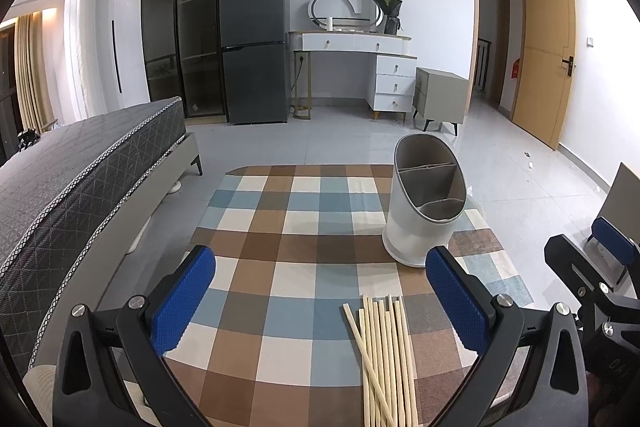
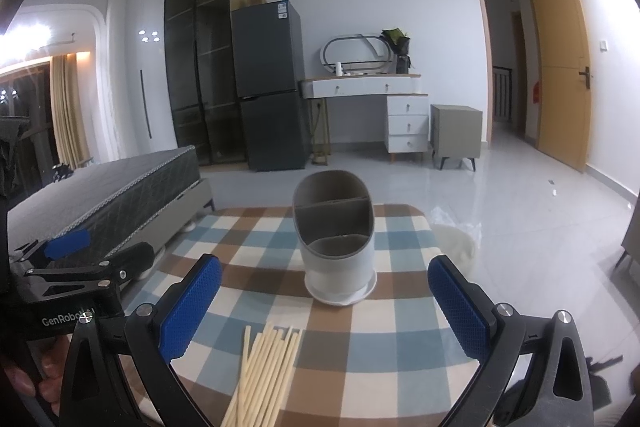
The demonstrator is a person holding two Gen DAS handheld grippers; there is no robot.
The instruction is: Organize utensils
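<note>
A bundle of several pale wooden chopsticks [image 1: 386,359] lies on the checked tablecloth [image 1: 280,235], near the front edge. Behind it stands a white utensil holder [image 1: 424,203] with grey divided compartments, all holding nothing. My left gripper [image 1: 320,299] hovers open over the cloth, the chopsticks just inside its right finger. In the right wrist view the chopsticks [image 2: 266,371] lie between the blue pads of my open right gripper [image 2: 326,307], with the holder [image 2: 336,239] straight ahead. The left gripper [image 2: 80,267] also shows at that view's left edge.
The small table drops off to grey floor tiles [image 1: 520,155] on the right and far sides. A dark bed [image 1: 80,179] runs along the left. A fridge [image 1: 254,39], white dresser [image 1: 360,67] and open door [image 1: 544,55] stand at the back.
</note>
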